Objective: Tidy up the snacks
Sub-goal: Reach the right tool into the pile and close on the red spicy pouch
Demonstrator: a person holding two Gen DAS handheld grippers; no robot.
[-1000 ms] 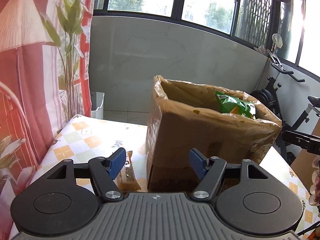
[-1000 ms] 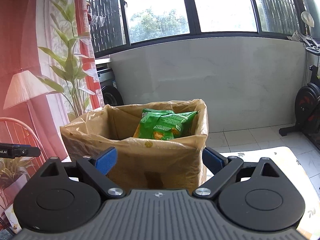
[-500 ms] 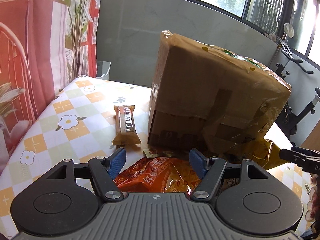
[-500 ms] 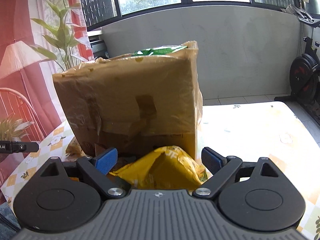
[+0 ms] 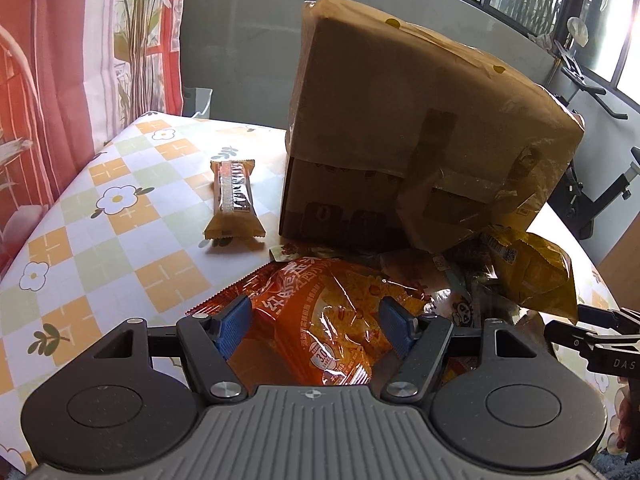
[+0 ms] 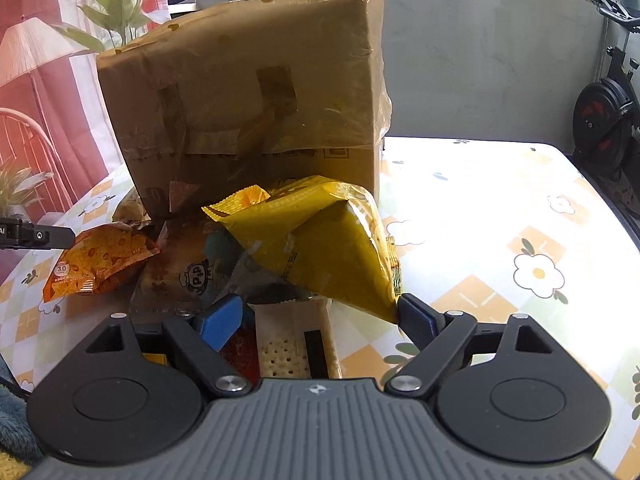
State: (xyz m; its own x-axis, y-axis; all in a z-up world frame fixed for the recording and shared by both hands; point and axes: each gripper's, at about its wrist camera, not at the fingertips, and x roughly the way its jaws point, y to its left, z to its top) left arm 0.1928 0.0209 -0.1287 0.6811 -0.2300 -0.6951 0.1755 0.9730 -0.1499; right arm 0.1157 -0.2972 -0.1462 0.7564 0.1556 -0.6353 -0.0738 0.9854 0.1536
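A table [image 5: 120,216] under a flower-checked cloth stands before a grey wall, red curtain and exercise bike [image 6: 608,120]. The taped cardboard box [image 5: 420,128] rises at its centre, its contents hidden from this low angle, with a chocolate bar [image 5: 234,200] beside it and loose packets at its foot. The left gripper [image 5: 314,322] gapes wide over an orange snack bag [image 5: 320,308], gripping nothing; the right gripper [image 6: 318,318] is equally spread, one pad touching a yellow bag [image 6: 320,232], above a half-hidden cracker pack [image 6: 284,348].

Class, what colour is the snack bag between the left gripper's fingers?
Orange bag, clearest in the left wrist view.
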